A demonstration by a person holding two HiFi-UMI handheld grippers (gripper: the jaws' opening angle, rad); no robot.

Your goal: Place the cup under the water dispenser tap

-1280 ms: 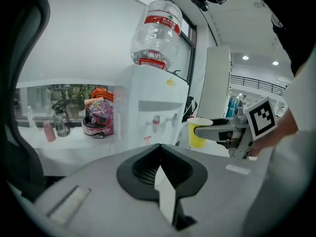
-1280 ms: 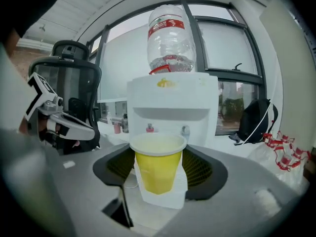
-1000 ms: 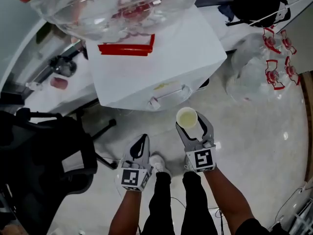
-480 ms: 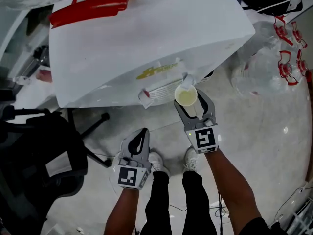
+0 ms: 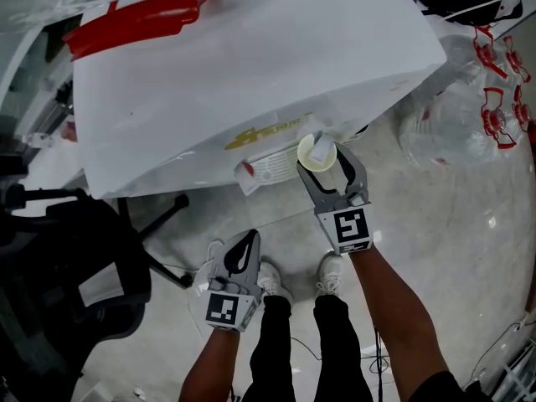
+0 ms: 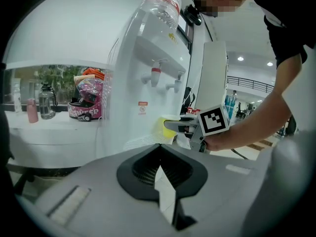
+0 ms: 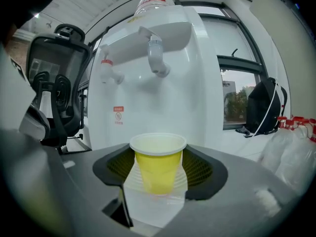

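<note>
- My right gripper (image 5: 325,167) has its jaws clamped on the yellow cup (image 7: 158,164), one jaw on each side of the wall, and the cup stands upright with its mouth open upward.
- The cup sits right at the front of the water dispenser (image 7: 182,98), lower than the two taps. In the right gripper view it lines up roughly under the pale tap (image 7: 157,56), with the red tap (image 7: 106,69) off to the left of it.
- From the head view the pale tap shows inside the circle of the cup's rim, so the cup is beneath it. The drip tray (image 5: 272,164) lies just beside the cup (whether the cup's base touches the tray I cannot tell).
- My left gripper (image 5: 247,239) hangs well back from the dispenser, down near the person's shoes, with its jaws together and nothing between them.
- A big bottle (image 6: 163,6) stands upside down on top of the dispenser.
- A black office chair (image 5: 67,266) stands to the dispenser's left, and clear jugs with red handles (image 5: 469,115) lie to its right.
</note>
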